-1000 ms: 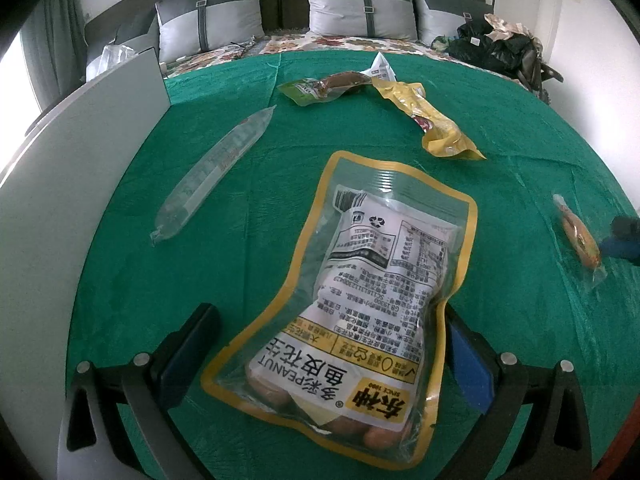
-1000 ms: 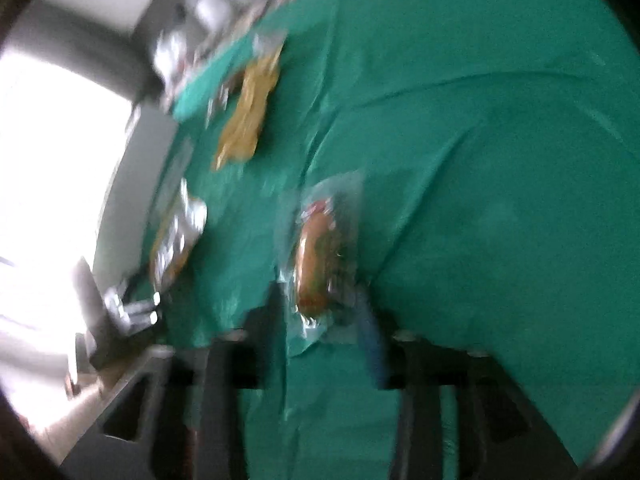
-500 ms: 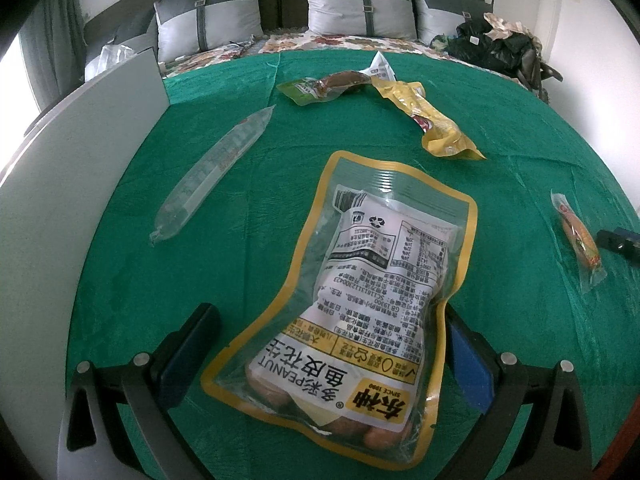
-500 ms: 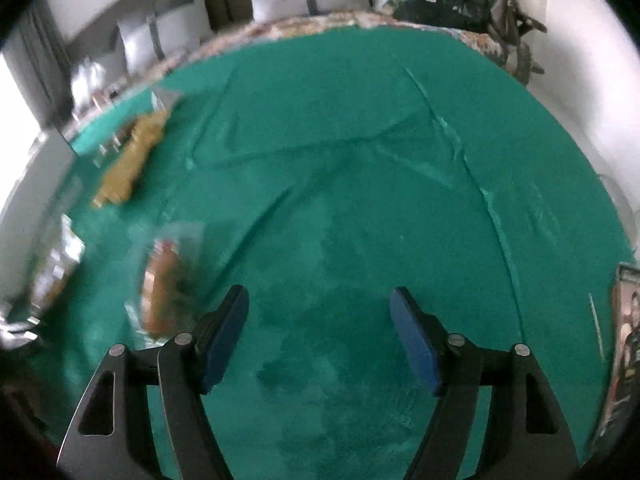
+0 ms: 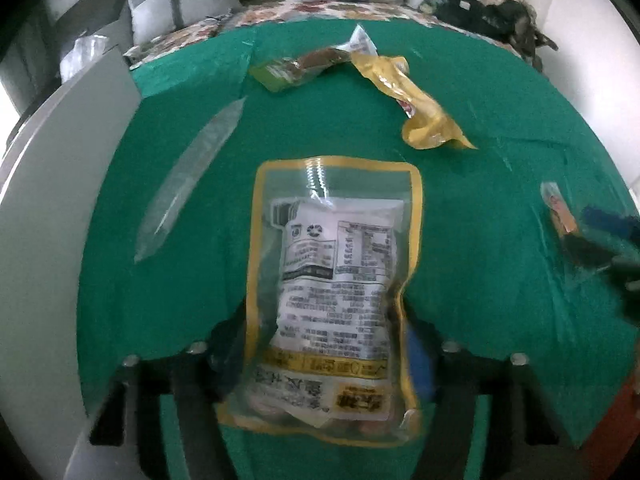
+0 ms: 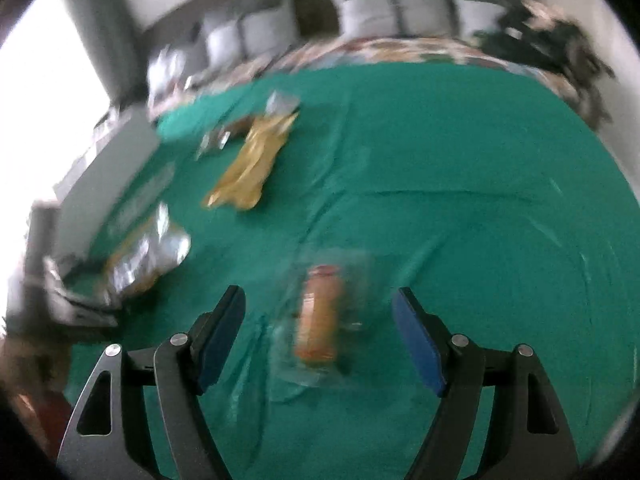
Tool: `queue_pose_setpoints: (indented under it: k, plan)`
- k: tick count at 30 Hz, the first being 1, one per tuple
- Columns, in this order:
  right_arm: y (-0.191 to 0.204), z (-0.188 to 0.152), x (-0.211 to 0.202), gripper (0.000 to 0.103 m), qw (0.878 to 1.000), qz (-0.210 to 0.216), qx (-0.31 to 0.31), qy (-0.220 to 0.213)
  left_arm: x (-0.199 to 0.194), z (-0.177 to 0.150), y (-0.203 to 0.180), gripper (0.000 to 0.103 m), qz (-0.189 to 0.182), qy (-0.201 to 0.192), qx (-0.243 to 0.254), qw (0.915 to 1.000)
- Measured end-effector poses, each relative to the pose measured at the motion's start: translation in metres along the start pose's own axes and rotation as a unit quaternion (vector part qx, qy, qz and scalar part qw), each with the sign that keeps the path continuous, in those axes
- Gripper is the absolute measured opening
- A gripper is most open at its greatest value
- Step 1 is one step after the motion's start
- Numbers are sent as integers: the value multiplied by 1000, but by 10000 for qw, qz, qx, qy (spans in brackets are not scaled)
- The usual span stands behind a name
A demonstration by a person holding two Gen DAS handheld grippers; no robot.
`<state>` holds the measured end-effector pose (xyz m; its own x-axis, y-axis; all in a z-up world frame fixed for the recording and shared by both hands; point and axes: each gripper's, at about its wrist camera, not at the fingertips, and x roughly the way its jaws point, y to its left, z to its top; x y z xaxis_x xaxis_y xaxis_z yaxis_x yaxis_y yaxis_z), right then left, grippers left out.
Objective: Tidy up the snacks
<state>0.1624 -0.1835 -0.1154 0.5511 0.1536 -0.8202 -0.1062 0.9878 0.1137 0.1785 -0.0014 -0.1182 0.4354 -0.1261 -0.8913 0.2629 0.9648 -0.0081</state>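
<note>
Peanut bag (image 5: 336, 300) now clamped in left fingers (image 5: 418, 364); right fingers (image 6: 420, 344) apart around sausage packet (image 6: 320, 312)

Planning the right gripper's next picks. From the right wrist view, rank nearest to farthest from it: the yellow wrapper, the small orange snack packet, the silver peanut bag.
1. Small orange snack packet, between the open right gripper fingers.
2. Silver peanut bag, left.
3. Yellow wrapper, farther back, left of centre.

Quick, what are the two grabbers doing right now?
Left gripper: closed on the peanut bag.
Right gripper: open, holding nothing; the small sausage packet lies between its fingers.
</note>
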Motion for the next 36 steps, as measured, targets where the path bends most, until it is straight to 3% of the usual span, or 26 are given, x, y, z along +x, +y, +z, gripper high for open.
queue_pose_setpoints:
  k: [3,4,6,9,10,11,13,16,20,25,28,30,32,36]
  plan:
    - [-1,-7,14,64,9992,-190,203,290,-9,-12,12,59,-107,-62,-212,9997]
    - [-2,-10,10,48,9991,-265,233,249,-14,-17,17,59,-153,-98,-318,9993]
    - [-9,-15,1,47,9985,-155,426,294,-28,-28,27,58,-338,-216,-583,9975]
    - [-18,-21,-24,36,9971,90,755,87,-54,-46,39,58,-614,-419,-852,9936]
    - [-23,-23,-32,23,9949,304,966,5,-60,-48,42,58,-684,-465,-891,9926]
    - [-27,-27,-41,16,9924,463,1140,-57,-67,-52,44,58,-744,-519,-900,9918]
    - [-27,-29,-45,11,9906,537,1256,-40,-80,-58,48,59,-799,-616,-880,9910]
    - [-23,-28,-42,11,9915,417,1228,-93,-94,-70,58,59,-884,-669,-952,9893]
    - [-10,-15,-26,26,9952,277,926,158,-102,-90,68,59,-1051,-653,-1048,9868]
    - [-2,1,-8,32,9974,-75,611,373,-97,-114,73,59,-1208,-590,-1153,9842]
    - [-2,-3,-5,45,9958,-148,649,629,-92,-125,78,59,-1318,-512,-1289,9815]
    - [-5,-10,-14,49,9958,-78,753,509,-89,-127,81,59,-1380,-521,-1333,9800]
    - [-7,-17,-20,63,9947,-147,890,490,-88,-126,82,59,-1427,-568,-1338,9790]
    - [3,-24,-6,57,9924,-436,644,956,-88,-124,78,59,-1491,-637,-1262,9787]
